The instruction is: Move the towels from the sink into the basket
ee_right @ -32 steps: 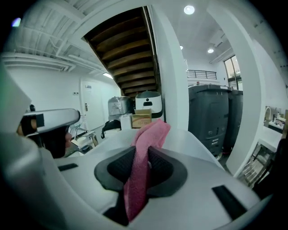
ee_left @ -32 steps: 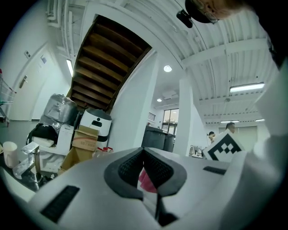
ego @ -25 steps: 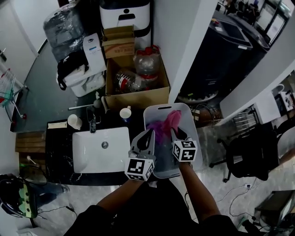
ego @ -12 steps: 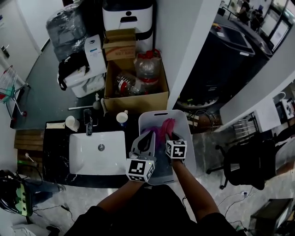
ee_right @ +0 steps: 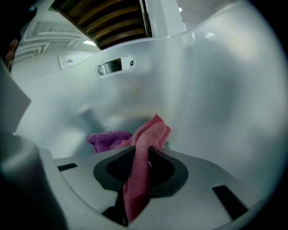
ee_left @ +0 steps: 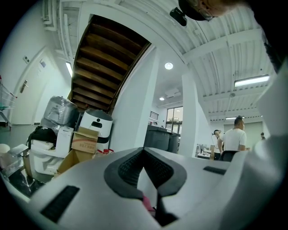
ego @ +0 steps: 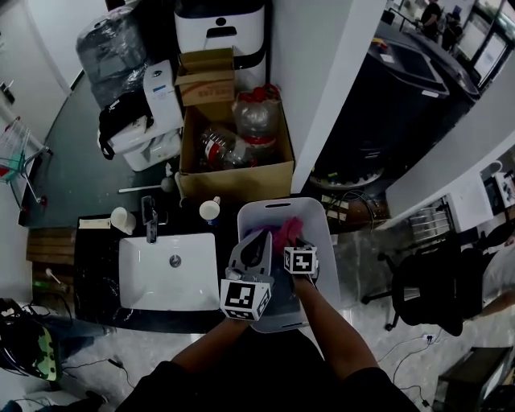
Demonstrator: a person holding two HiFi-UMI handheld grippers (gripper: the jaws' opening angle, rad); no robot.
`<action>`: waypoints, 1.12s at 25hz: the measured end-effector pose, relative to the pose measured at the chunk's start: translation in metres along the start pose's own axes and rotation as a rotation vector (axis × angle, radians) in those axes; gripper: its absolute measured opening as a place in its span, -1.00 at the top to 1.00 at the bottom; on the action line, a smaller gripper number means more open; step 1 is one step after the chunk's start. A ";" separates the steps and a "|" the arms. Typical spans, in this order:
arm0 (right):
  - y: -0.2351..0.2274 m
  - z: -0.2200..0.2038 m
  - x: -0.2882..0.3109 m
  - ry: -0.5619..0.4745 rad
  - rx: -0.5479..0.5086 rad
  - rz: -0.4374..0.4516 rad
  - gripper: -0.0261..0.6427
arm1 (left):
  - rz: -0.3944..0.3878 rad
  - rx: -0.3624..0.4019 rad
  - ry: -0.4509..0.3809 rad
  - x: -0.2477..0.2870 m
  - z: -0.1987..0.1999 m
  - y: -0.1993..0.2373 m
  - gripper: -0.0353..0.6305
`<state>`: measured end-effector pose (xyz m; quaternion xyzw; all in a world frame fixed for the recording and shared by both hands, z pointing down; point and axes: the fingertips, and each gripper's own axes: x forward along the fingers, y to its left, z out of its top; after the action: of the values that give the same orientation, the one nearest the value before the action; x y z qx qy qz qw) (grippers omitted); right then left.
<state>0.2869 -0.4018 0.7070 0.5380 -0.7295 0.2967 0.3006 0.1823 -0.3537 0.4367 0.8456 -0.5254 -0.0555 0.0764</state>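
A cardboard box [ego: 235, 179] stands behind the black counter [ego: 96, 278], holding plastic bottles [ego: 228, 146] and a large red-capped jug [ego: 256, 113]. A smaller box [ego: 205, 76] sits at its back edge, against a white appliance [ego: 221, 24]. To the left are a plastic-wrapped water jug [ego: 113, 44], a white carton [ego: 165, 92] and a black bag [ego: 125, 117]. Two cups [ego: 122, 219] [ego: 210, 210] rest on the counter. A white pillar [ego: 322, 88] stands right of the box, with a dark bin [ego: 402, 88] and an office chair [ego: 438, 286] beyond. A wooden stair underside [ee_left: 108, 58] hangs overhead; a person in white [ee_left: 235, 138] stands far off.
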 end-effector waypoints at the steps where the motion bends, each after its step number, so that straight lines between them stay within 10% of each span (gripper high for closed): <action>1: -0.002 -0.002 0.003 0.017 -0.002 -0.007 0.61 | -0.004 0.000 0.004 0.001 0.000 -0.001 0.89; 13: -0.009 -0.036 0.029 0.119 -0.059 -0.030 0.44 | 0.017 -0.008 0.018 0.000 -0.003 0.007 0.88; 28: 0.008 0.022 -0.006 -0.070 -0.013 0.009 0.30 | 0.039 0.004 -0.005 -0.013 -0.001 0.009 0.88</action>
<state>0.2783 -0.4129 0.6880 0.5428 -0.7438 0.2743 0.2772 0.1686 -0.3464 0.4396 0.8351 -0.5423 -0.0554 0.0745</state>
